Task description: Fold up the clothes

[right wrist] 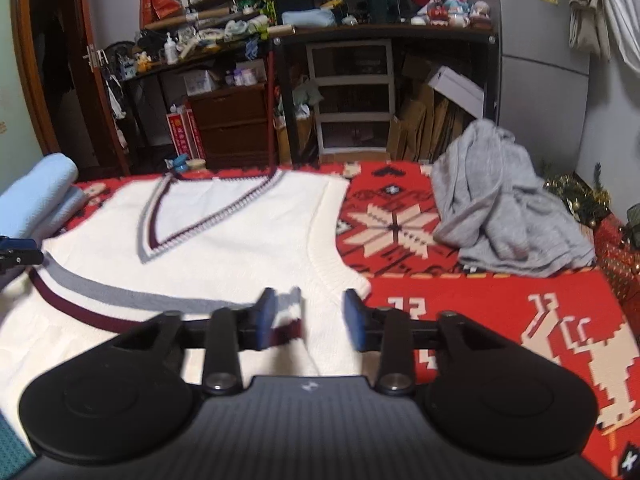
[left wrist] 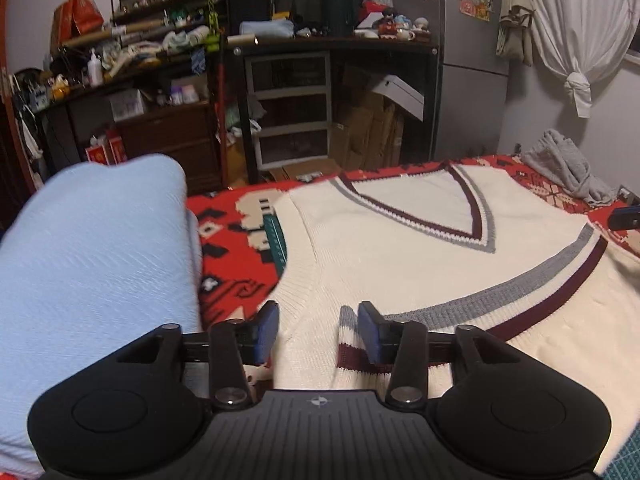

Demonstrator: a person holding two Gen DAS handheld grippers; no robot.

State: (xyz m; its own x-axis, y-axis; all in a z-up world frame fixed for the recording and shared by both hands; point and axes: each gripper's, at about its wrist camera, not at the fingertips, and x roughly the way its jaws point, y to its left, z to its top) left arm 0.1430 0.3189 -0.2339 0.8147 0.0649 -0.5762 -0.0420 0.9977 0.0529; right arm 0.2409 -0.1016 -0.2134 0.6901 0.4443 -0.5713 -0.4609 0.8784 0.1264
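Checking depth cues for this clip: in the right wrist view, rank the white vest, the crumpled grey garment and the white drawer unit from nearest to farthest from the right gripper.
1. White vest: directly under the right gripper, jaws open.
2. Grey garment: crumpled to the right on the red blanket.
3. White drawer unit: off the bed, under the dark desk.

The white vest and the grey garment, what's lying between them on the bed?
Nothing lies there: in the right wrist view only the red patterned blanket shows between the vest and the grey garment.
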